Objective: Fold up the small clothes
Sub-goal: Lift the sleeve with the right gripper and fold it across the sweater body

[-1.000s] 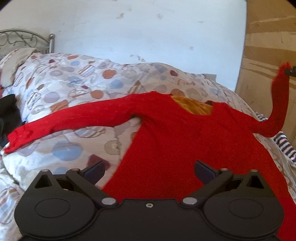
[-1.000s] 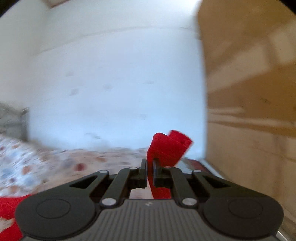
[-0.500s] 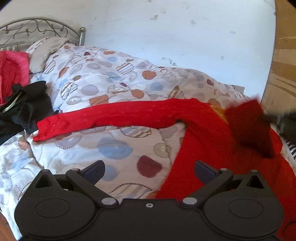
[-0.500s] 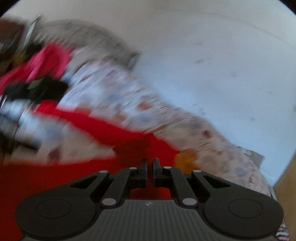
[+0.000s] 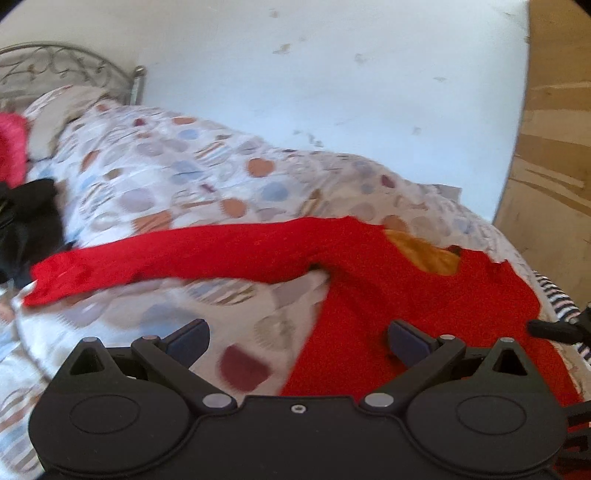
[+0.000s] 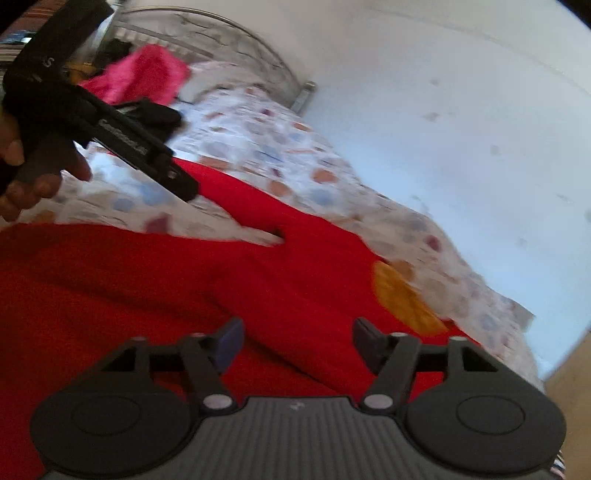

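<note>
A red long-sleeved sweater (image 5: 399, 288) with an orange lining at the neck (image 5: 428, 254) lies on the patterned bed cover (image 5: 177, 177). Its left sleeve (image 5: 166, 258) stretches out to the left. Its right sleeve lies folded across the body (image 6: 314, 325). My left gripper (image 5: 297, 339) is open and empty above the sweater's left edge; it also shows from the side in the right wrist view (image 6: 181, 184). My right gripper (image 6: 295, 343) is open and empty just above the folded sleeve; its tip shows in the left wrist view (image 5: 554, 328).
A black garment (image 5: 26, 225) and a pink garment (image 6: 144, 77) lie near the metal headboard (image 6: 221, 29). A striped cloth (image 5: 557, 302) lies at the bed's right edge. A white wall (image 5: 332, 92) is behind, and a brown board (image 5: 554, 147) stands at right.
My right gripper carried the right sleeve over the sweater's body, let go of it and opened. My left gripper stayed open and shifted a little.
</note>
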`<move>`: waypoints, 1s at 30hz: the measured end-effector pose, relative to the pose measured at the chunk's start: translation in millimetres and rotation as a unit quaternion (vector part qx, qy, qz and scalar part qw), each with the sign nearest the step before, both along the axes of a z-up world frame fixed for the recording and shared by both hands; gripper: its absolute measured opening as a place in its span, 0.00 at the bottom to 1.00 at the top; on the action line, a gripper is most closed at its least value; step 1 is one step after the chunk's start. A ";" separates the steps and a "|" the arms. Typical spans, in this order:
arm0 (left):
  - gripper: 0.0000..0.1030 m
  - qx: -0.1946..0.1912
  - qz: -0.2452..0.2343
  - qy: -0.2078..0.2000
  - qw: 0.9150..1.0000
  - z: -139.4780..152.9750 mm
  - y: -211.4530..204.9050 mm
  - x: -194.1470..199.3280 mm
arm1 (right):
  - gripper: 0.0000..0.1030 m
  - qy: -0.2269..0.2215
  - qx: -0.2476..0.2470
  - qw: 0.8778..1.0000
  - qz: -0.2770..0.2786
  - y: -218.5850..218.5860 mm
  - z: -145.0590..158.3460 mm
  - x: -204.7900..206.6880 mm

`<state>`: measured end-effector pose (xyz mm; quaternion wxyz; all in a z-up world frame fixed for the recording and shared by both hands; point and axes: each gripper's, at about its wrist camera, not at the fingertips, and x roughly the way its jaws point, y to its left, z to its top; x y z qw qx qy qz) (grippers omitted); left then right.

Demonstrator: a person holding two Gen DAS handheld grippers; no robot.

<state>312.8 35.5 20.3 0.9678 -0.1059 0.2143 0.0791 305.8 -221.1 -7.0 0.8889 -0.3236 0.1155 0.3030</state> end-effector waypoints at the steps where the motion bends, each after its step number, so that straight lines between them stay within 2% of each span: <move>1: 0.99 0.003 -0.009 0.002 1.000 -0.6 -4.7 7.4 | 0.81 -0.003 0.003 1.000 -0.021 -9.9 0.8 5.2; 4: 0.99 0.011 -0.023 0.012 1.000 -6.9 -18.8 28.1 | 0.92 -0.007 0.017 0.995 -0.096 -46.2 2.8 23.0; 7: 0.99 0.012 -0.027 0.028 0.999 -17.6 -30.0 43.1 | 0.93 0.017 0.046 0.982 -0.183 -84.3 4.2 49.7; 8: 0.99 0.011 -0.027 0.034 0.999 -22.1 -33.2 46.3 | 0.92 0.031 0.066 0.974 -0.215 -100.2 5.0 61.8; 10: 0.99 0.010 -0.025 0.047 0.999 -32.3 -37.2 50.7 | 0.89 0.040 0.088 0.961 -0.258 -123.1 2.8 82.3; 12: 1.00 0.007 -0.022 0.060 0.998 -42.4 -39.1 52.0 | 0.79 0.043 0.086 0.953 -0.288 -138.4 -3.2 103.4; 14: 0.99 0.004 -0.020 0.066 0.998 -50.0 -39.6 51.8 | 0.68 0.043 0.075 0.949 -0.303 -146.1 -10.9 124.8; 16: 0.99 0.006 -0.019 0.064 0.998 -53.6 -39.7 49.2 | 0.63 0.036 0.065 0.952 -0.297 -146.7 -18.3 143.1; 19: 1.00 0.011 -0.021 0.064 0.998 -54.5 -40.2 49.7 | 0.62 0.002 0.026 0.961 -0.277 -138.1 -26.7 161.9; 22: 1.00 0.011 -0.022 0.066 0.998 -53.7 -39.8 50.6 | 0.61 -0.029 -0.002 0.964 -0.265 -125.7 -30.1 172.6; 24: 1.00 0.012 -0.022 0.066 0.998 -53.3 -40.1 50.7 | 0.37 -0.028 0.010 0.965 -0.260 -124.1 -28.1 175.5; 25: 1.00 0.012 -0.022 0.066 0.998 -52.8 -40.1 50.8 | 0.16 -0.021 0.015 0.967 -0.255 -124.8 -27.6 176.2; 28: 1.00 0.013 -0.023 0.066 0.997 -51.2 -40.7 51.1 | 0.11 -0.025 0.042 0.963 -0.264 -129.3 -22.5 168.2; 30: 1.00 0.012 -0.025 0.066 0.997 -50.9 -41.2 50.8 | 0.10 0.000 0.088 0.952 -0.292 -141.9 -18.7 166.7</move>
